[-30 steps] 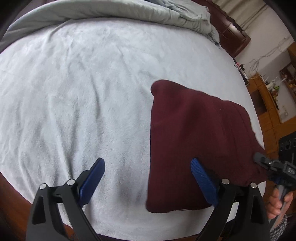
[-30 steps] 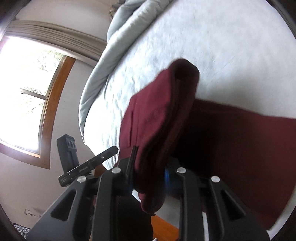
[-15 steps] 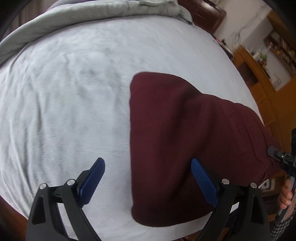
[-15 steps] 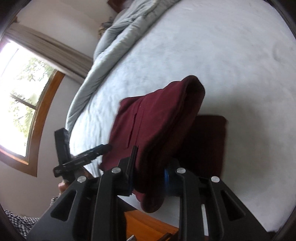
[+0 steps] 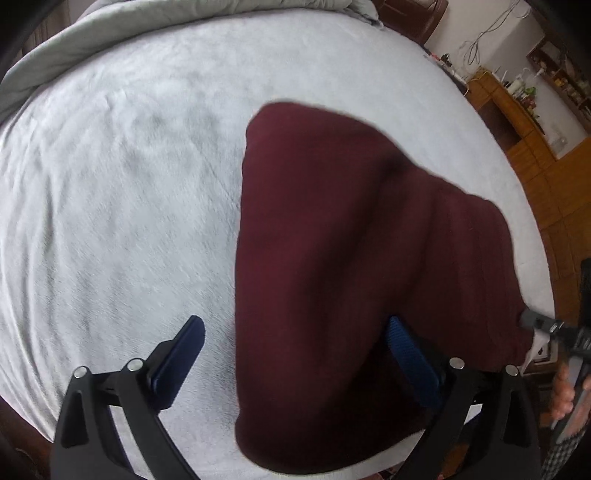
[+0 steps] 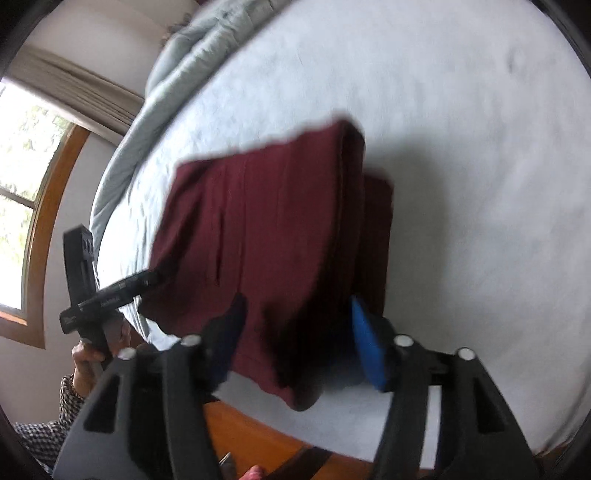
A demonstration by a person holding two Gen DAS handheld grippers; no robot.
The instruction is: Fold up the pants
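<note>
The dark maroon pants (image 5: 351,266) lie folded on the white bed sheet (image 5: 122,206), close to its near edge. My left gripper (image 5: 295,339) hangs open above their near left edge, one blue pad over the sheet and the other over the cloth. In the right wrist view the folded pants (image 6: 266,221) show a top layer resting on a lower one. My right gripper (image 6: 299,325) is opening. The pants' near end sits between its blue pads (image 6: 364,332), which stand apart from the cloth.
A grey duvet (image 5: 155,33) is bunched along the far side of the bed. Wooden furniture (image 5: 517,122) stands to the right, with wood floor beyond the bed's near edge (image 6: 266,435). A window (image 6: 22,184) is at the left. A person's hand (image 6: 88,354) grips the other tool.
The right gripper's jaws have parted from the fold they were shut on, and the lifted layer has come down flat onto the lower one. Both grippers moved across the bed; the left stayed open.
</note>
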